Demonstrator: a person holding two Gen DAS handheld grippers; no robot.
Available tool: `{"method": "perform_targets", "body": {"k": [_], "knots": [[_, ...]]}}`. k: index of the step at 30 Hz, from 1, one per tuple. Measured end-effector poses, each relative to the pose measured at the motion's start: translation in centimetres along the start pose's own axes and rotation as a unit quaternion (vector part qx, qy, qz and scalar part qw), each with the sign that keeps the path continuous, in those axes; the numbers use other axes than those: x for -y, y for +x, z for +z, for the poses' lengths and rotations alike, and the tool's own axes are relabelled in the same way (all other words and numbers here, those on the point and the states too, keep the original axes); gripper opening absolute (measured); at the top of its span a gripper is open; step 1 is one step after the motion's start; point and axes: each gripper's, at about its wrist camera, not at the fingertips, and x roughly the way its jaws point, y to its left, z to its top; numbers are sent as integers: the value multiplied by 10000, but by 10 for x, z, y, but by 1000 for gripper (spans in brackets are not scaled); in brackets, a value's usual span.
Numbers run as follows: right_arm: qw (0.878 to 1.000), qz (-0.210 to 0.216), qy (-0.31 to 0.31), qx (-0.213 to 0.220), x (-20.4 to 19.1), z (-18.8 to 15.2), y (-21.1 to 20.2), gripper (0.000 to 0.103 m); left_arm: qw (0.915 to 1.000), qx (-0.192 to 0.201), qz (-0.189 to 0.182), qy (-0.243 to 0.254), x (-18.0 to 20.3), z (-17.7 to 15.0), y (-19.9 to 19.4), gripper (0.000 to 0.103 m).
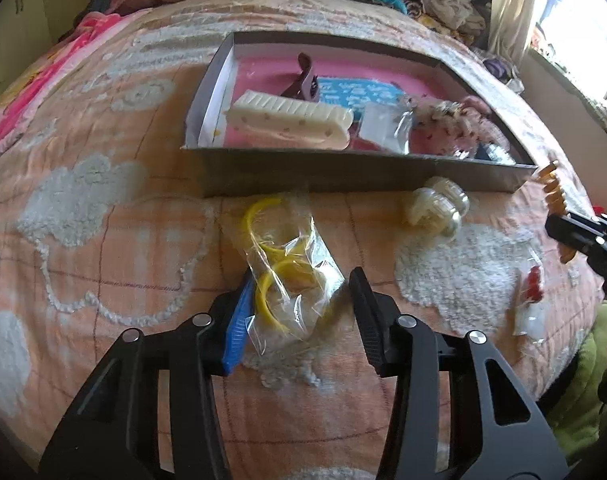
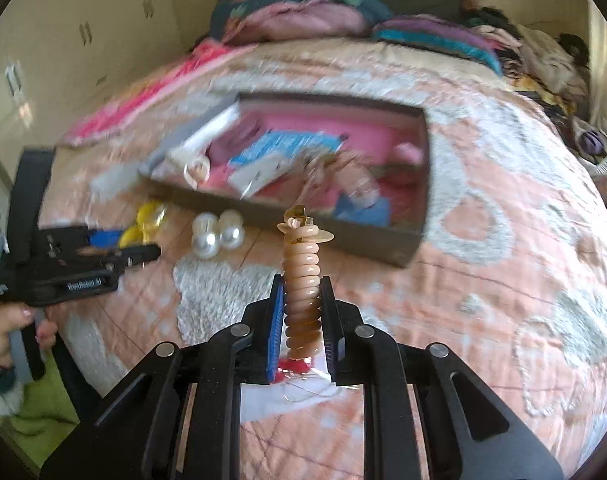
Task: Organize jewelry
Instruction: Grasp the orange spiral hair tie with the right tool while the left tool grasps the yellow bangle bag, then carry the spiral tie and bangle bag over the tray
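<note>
My left gripper sits low on the peach bedspread, its pads closed against a clear bag of yellow rings. That bag shows as a yellow blur in the right wrist view, just past the left gripper. My right gripper is shut on a peach spiral coil, which stands upright above the bed. From the left wrist view the same coil sticks out of the right gripper at the frame's right edge. The grey box with pink lining lies just beyond both.
The box holds a white comb clip, a brown claw clip, a blue card and a pink scrunchie. Pearl-like beads lie before its front wall. A bagged red piece lies under my right gripper. Folded clothes crowd the bed head.
</note>
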Motion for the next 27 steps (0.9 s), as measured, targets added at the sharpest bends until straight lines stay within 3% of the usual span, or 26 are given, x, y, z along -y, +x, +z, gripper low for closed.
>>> {"method": "perform_targets", "body": {"k": [7,17,27], "knots": [[9985,-48,359,409,17,4,-40,17,9990,375,-249,-2,9,3,-35,37],[9962,5,559,670,18,-3,-80,17,9958,711,-553,128,26,21,-75,37],[9918,-18,651,1098,17,4,-119,17,9912,909,-876,409,60,46,-90,37]]}}
